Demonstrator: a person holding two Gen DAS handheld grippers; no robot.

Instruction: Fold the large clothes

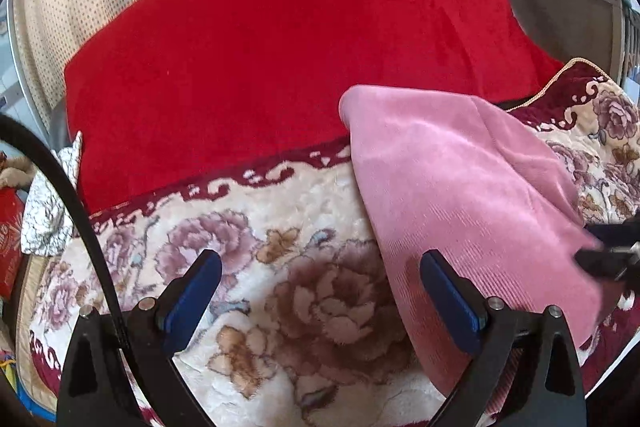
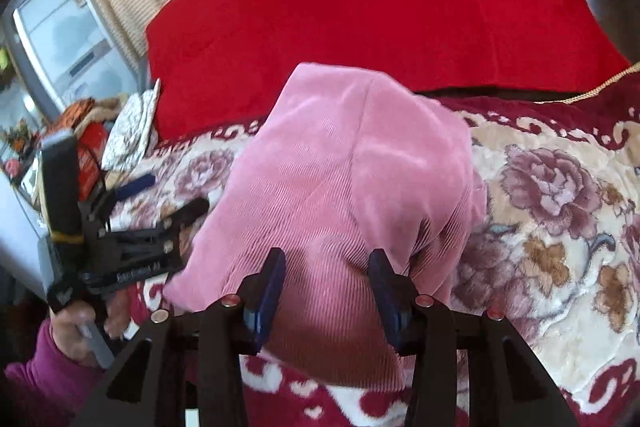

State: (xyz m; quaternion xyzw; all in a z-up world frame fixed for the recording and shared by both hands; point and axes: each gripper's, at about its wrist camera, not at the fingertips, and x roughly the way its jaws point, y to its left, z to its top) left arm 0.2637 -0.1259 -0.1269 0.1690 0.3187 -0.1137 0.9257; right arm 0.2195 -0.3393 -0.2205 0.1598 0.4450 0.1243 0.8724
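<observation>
My left gripper (image 1: pixel 320 291) hangs over the floral blanket (image 1: pixel 256 283) with its jaws spread wide, holding nothing; its right finger sits just at the edge of the pink corduroy garment (image 1: pixel 460 183). That garment lies folded on the blanket, in front of the red quilt (image 1: pixel 288 59). My right gripper (image 2: pixel 326 287) stands part open, its pads (image 2: pixel 270 291) either side of the pink cloth (image 2: pixel 340 179) without pinching it.

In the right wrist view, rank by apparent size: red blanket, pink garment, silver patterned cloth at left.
1. Red blanket, filling most of the upper frame.
2. Pink garment; it sits much nearer the camera, so its real size against the blanket is unsure.
3. Silver patterned cloth, clearly smallest.
</observation>
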